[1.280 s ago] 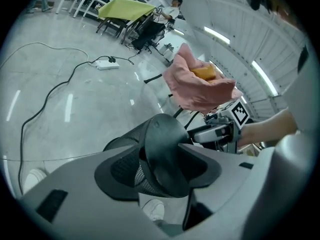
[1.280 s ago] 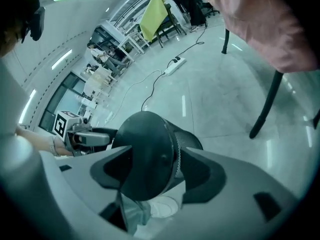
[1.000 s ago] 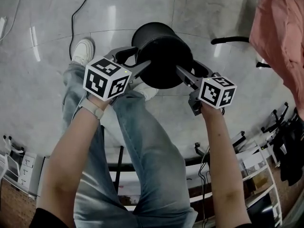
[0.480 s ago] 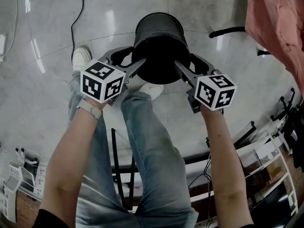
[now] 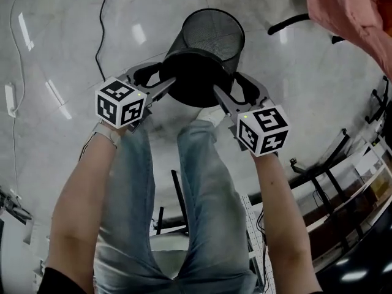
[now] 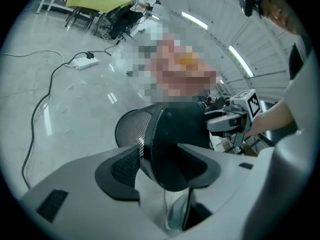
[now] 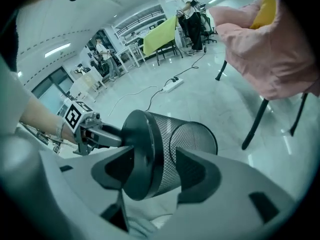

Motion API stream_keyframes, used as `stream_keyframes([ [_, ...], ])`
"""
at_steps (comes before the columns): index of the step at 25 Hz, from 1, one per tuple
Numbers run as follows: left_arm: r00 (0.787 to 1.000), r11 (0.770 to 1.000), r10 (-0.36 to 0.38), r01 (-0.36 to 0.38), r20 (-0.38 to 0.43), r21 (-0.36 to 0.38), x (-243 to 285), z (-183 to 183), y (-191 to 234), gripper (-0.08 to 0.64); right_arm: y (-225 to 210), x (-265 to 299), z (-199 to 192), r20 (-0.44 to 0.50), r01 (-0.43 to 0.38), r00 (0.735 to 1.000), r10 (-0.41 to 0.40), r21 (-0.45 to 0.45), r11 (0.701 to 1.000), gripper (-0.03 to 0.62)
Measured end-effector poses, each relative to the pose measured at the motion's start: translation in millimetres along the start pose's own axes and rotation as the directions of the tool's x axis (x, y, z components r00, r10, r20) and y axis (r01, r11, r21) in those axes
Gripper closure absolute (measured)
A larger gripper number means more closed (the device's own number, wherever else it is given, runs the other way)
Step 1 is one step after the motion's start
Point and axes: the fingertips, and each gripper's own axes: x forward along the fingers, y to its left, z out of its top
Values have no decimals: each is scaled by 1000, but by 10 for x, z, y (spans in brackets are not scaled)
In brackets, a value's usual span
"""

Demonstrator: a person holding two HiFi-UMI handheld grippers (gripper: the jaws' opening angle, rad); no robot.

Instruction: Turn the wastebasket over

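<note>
Held wastebasket (image 5: 211,38) tipped mouth-away, left gripper (image 5: 165,73) clamped on one flank of its base, right gripper (image 5: 228,86) just closed tighter on the other.

The person is wearing light blue jeans (image 5: 205,213) and a pale band (image 5: 105,133), possibly a watch, on the left wrist. The left gripper (image 5: 164,76) and right gripper (image 5: 225,85), grey with black pads, are each carrying a black-and-white marker cube.

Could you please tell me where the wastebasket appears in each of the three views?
Head view: wastebasket at upper centre, mouth pointing away.
Left gripper view: wastebasket at centre, dark base showing.
Right gripper view: wastebasket at lower centre, mouth to the right.
Shared landmark: white power strip, at far left, upper left and upper centre respectively.
</note>
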Motion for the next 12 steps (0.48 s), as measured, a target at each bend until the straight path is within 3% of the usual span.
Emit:
stream_keyframes([
  [6,990,996,84,-85,-111,0,-366,-435,370,348,703,140,-139,-14,-73,997,73,36,997,342],
  [10,982,986,146,-154,-120,-62,-538,-666,672,361,1072,326,-173,-24,-130,991,131,58,990,357],
  [12,985,984,143,-152,-95,-97,-572,-716,750,391,1185,450,-227,-59,-148,987,151,62,987,367],
])
